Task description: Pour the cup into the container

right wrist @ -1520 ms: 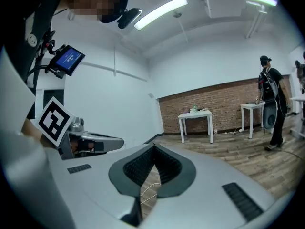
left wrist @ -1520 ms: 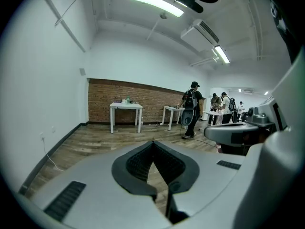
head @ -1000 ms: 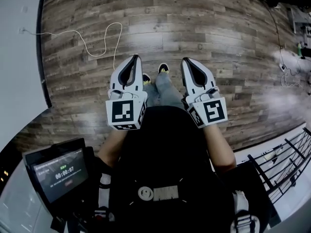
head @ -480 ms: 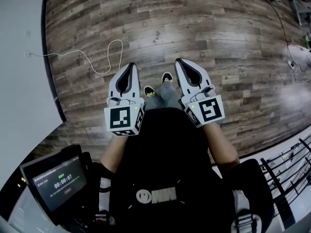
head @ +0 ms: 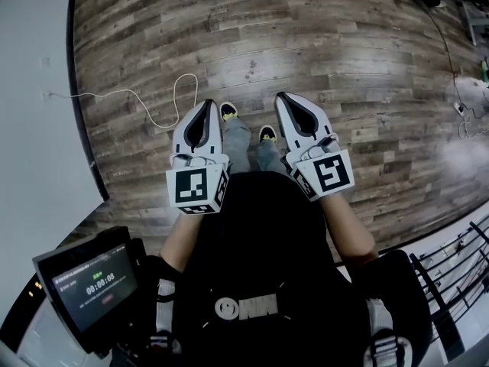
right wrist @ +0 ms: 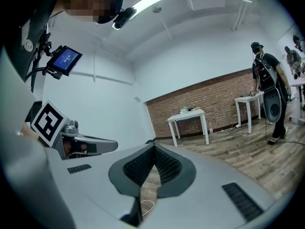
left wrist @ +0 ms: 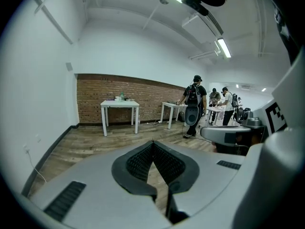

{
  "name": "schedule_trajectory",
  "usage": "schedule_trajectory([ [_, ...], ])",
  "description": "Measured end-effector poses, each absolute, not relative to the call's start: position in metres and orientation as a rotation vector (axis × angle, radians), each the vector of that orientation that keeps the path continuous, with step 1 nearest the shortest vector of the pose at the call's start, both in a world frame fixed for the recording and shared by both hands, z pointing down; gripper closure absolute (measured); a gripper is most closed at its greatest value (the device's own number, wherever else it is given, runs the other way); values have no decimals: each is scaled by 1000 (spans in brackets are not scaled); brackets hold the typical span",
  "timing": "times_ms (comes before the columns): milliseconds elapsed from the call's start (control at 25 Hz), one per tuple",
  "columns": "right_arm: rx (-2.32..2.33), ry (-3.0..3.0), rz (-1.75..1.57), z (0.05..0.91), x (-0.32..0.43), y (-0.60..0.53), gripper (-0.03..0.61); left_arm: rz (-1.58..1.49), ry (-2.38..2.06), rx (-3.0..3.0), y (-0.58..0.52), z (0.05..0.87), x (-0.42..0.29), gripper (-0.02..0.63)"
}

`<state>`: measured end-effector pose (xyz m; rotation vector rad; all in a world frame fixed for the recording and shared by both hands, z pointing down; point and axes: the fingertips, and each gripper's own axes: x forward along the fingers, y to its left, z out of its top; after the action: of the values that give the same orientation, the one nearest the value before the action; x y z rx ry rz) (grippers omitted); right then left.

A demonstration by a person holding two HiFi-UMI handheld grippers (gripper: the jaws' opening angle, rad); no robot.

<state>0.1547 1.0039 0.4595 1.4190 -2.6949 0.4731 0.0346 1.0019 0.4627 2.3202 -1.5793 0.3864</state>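
A grey-brown plank floor (head: 344, 67) runs below me, and a thin white cable (head: 159, 125) loops across it near the white wall (head: 38, 90). My shoes (head: 228, 112) stand on the planks. A small screen (head: 90, 281) showing a timer sits at my lower left. Ahead, a white table (left wrist: 119, 104) stands against a brick wall (left wrist: 105, 87). To its right, people (left wrist: 193, 106) with backpacks stand by other tables.

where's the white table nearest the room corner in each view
Head view: not in it; only the wood floor shows.
Left gripper view: the white table is left of centre, mid-height.
Right gripper view: it is right of centre, mid-height.
Shared landmark: the brick wall behind it, in both gripper views.
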Motion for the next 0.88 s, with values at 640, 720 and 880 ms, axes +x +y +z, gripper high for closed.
schedule_trajectory([
  [640,1395,-2618,368,453,43,863,578,252,-1612,2282,874,462,-95,614],
  [720,1402,-2613,373,454,47,856,578,248,-1595,2285,865,463,-89,614],
  [880,1431,-2600,397,459,58,835,578,274,-1579,2297,838,465,-78,614],
])
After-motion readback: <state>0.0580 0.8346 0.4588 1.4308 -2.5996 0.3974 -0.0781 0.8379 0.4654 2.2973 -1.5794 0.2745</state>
